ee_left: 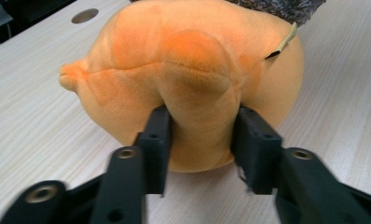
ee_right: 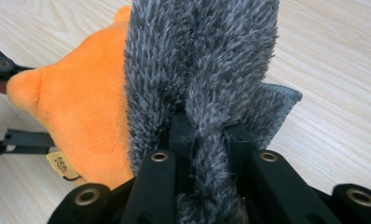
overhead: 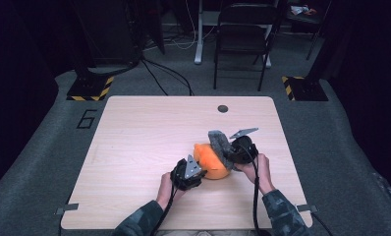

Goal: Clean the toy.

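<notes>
Pinching hard, your left gripper point(ee_left: 200, 140) had its two black jaws closed on a bulging fold of the orange plush toy point(ee_left: 183, 74), the fabric swelling up between them and squeezed narrow where they bit. Your right gripper point(ee_right: 207, 140) was clamped on the grey fuzzy cloth point(ee_right: 202, 60), its jaws nearly together with a ridge of long grey pile caught between them. That cloth draped over the orange plush toy point(ee_right: 81, 107) and hid one whole side of it, so you could not make out the toy's shape there.

From the high view, the toy point(overhead: 209, 162) sat on the wooden table point(overhead: 144, 128) a little right of centre and nearer your edge than the far one, with the grey cloth point(overhead: 220, 145) lying over its right side. Your left gripper point(overhead: 191, 172) came in at the toy's left, your right gripper point(overhead: 233, 157) at its right, both touching it. Your hands and the grey plates covered the jaws from above. A small tan tag point(ee_right: 58, 164) hung from the toy; its print was too small to read. In the left gripper view the cloth point(ee_left: 277, 8) was cut off by the top edge. A dark round hole point(overhead: 223, 108) sat near the table's far edge.
</notes>
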Action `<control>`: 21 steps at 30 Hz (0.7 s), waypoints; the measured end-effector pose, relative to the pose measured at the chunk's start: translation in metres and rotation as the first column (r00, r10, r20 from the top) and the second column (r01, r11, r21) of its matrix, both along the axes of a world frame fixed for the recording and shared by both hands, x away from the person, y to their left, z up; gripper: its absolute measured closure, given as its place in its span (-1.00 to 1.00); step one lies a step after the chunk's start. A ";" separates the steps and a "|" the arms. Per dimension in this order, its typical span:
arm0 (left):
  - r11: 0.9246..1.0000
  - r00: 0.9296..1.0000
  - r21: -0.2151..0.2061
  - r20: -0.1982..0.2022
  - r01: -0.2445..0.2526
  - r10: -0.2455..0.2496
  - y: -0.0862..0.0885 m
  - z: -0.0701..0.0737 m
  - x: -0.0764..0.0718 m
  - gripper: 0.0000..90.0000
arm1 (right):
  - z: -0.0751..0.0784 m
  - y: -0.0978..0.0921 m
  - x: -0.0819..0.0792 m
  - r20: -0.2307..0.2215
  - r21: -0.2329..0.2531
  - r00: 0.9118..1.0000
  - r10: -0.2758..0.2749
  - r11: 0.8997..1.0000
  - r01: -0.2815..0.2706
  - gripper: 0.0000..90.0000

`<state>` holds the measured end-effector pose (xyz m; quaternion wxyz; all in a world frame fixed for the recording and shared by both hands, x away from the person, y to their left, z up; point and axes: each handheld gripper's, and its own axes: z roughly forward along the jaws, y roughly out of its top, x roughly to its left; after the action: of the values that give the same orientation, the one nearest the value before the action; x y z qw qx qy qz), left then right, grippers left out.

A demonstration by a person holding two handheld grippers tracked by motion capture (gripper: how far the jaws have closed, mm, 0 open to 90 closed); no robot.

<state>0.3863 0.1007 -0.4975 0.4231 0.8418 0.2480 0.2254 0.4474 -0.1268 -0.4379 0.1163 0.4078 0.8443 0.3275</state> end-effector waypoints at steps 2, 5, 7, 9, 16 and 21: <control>1.000 1.000 -0.017 -0.005 -0.005 0.005 0.001 0.000 0.001 0.48 | 0.000 0.000 0.000 0.004 0.003 1.000 -0.007 1.000 0.007 0.72; 0.999 1.000 -0.035 -0.006 0.003 -0.003 0.002 0.002 0.000 0.59 | 0.000 0.001 -0.002 0.017 -0.009 1.000 -0.010 1.000 0.010 0.72; 0.998 1.000 -0.068 -0.030 0.006 -0.008 0.005 0.006 0.002 0.66 | 0.004 0.000 -0.003 0.042 -0.020 0.999 -0.005 1.000 0.006 0.72; 0.995 0.998 -0.100 -0.054 0.004 -0.010 0.007 0.008 0.004 0.70 | 0.009 -0.001 -0.004 0.045 -0.008 0.999 -0.004 1.000 0.004 0.72; 0.990 0.995 -0.139 -0.096 -0.010 -0.004 0.012 0.018 0.006 0.75 | 0.029 -0.004 -0.010 0.077 0.031 0.997 0.001 1.000 -0.003 0.72; 0.984 0.993 -0.175 -0.119 -0.022 0.000 0.016 0.029 0.004 0.76 | 0.052 0.008 -0.025 0.116 0.089 0.992 0.048 0.994 -0.059 0.72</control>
<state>0.3905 0.1163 -0.4688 0.4791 0.8117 0.2963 0.1545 0.4222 -0.1186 -0.3863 0.1365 0.3707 0.8310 0.3916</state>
